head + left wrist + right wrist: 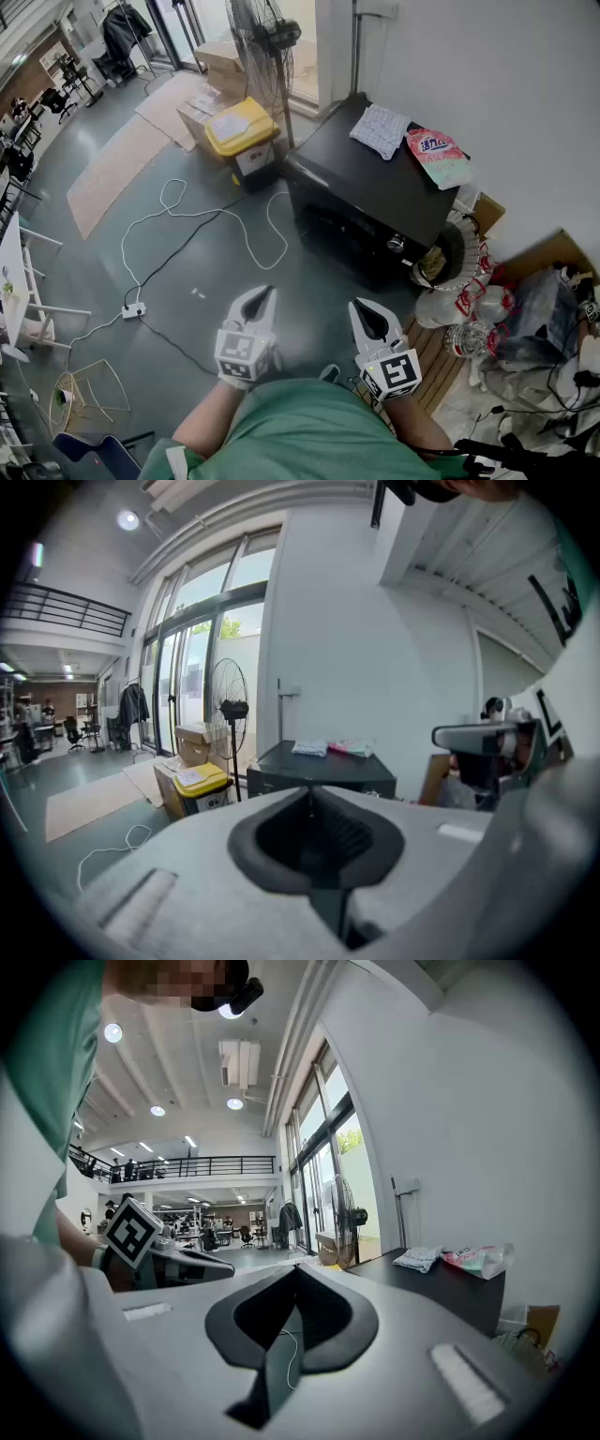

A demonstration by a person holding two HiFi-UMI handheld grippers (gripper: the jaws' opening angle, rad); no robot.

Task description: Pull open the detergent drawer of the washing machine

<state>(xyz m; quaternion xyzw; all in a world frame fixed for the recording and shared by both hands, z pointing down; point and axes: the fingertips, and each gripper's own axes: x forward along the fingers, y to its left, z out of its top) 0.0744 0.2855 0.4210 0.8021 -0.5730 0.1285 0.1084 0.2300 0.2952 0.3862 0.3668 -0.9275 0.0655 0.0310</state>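
The black washing machine (370, 183) stands against the white wall, with a folded cloth (380, 129) and a pink bag (439, 155) on its top. Its dark front (342, 234) faces me, with a round knob (396, 243) near the right corner; I cannot make out the detergent drawer. Both grippers hang low in front of me, well short of the machine. The left gripper (265, 292) is shut and holds nothing. The right gripper (360, 306) is also shut and empty. The machine (323, 772) lies ahead of the left gripper (309, 791), and to the right (450, 1288) of the right gripper (295, 1267).
A yellow-lidded bin (242, 127) and a standing fan (262, 37) are left of the machine. A white cable (187, 216) loops over the floor to a power strip (134, 309). A basket (459, 251), plastic bottles (469, 328) and clutter crowd the right side.
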